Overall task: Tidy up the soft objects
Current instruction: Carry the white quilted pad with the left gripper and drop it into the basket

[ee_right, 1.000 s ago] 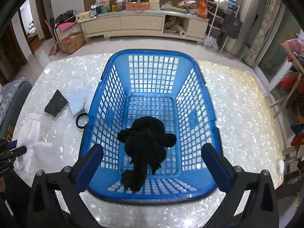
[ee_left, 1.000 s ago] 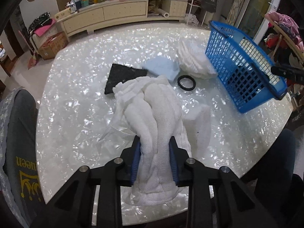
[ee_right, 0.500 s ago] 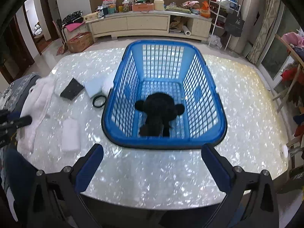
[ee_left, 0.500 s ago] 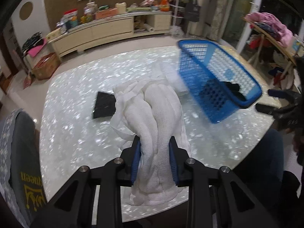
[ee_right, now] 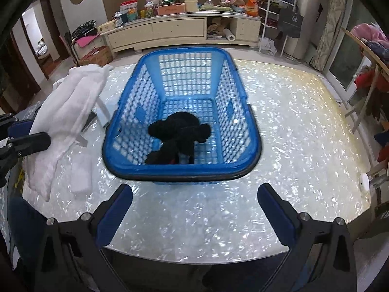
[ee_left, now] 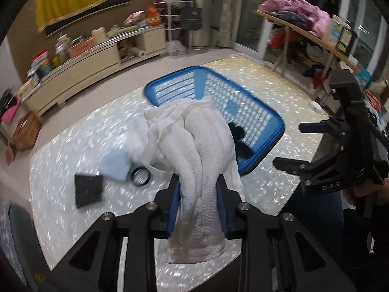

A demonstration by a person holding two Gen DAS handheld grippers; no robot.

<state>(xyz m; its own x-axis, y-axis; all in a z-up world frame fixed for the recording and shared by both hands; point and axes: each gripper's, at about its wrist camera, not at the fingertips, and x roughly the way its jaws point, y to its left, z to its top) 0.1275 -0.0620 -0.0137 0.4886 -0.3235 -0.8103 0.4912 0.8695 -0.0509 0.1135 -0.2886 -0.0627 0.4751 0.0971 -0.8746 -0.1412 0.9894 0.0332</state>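
My left gripper [ee_left: 198,189] is shut on a white towel [ee_left: 194,150], lifted above the table, its folds hanging over the fingers. The towel [ee_right: 65,112] also shows at the left of the right wrist view. A blue basket [ee_right: 182,112] stands on the table with a black plush toy [ee_right: 178,136] lying inside. In the left wrist view the basket [ee_left: 265,119] is just behind the towel. My right gripper [ee_right: 194,204] hangs open and empty over the table, in front of the basket's near rim.
A light blue pad [ee_left: 115,165], a black cloth [ee_left: 88,189] and a black ring [ee_left: 140,175] lie on the pearly white table [ee_right: 291,121]. A white sponge [ee_right: 81,177] lies left of the basket. A low cabinet [ee_right: 170,29] and clothes racks stand behind.
My left gripper has risen with the towel and swung right toward the basket. My right gripper has drawn back from over the basket to in front of its near rim.
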